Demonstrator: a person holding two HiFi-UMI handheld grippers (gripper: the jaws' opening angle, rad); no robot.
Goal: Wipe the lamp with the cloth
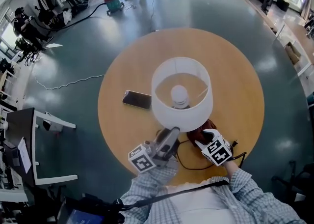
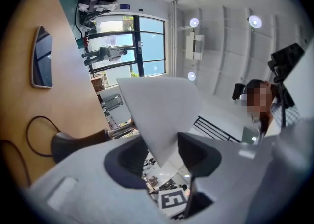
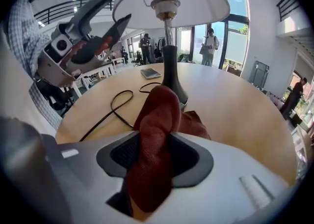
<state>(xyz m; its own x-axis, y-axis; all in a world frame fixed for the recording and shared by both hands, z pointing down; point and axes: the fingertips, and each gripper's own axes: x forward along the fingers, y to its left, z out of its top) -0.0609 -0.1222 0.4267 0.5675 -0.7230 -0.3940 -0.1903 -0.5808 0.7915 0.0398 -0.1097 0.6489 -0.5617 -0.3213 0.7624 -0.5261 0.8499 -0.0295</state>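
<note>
A round wooden desk (image 1: 235, 85) stands on a teal floor (image 1: 73, 56), and the lamp (image 3: 168, 66) is upright a little near of its middle. From the head view one looks down into the white lampshade (image 1: 182, 112) onto the bulb (image 1: 179, 94). A dark smartphone (image 1: 137, 99) lies flat on the desk just left of the lamp, apart from it. A black cord (image 1: 189, 165) loops over the near part of the desk, by the lamp's foot.

The left tongs (image 1: 172, 131) reach up at the near side of the shade. Their two halves stand apart, with the shade's lower rim between them. The left gripper view shows the thin white wall running down into the gap, close to both pads, but no firm pinch can be seen.

The right tongs (image 1: 205, 135) point down at the near right of the lamp's foot. The dark red cloth (image 3: 159, 120) is bunched on the desk just beside the foot, and a fold of it rises into these tongs. They stand wide, the fold sitting loosely in the gap and filling most of it.

Far across the room, people stand near the glass doors.
</note>
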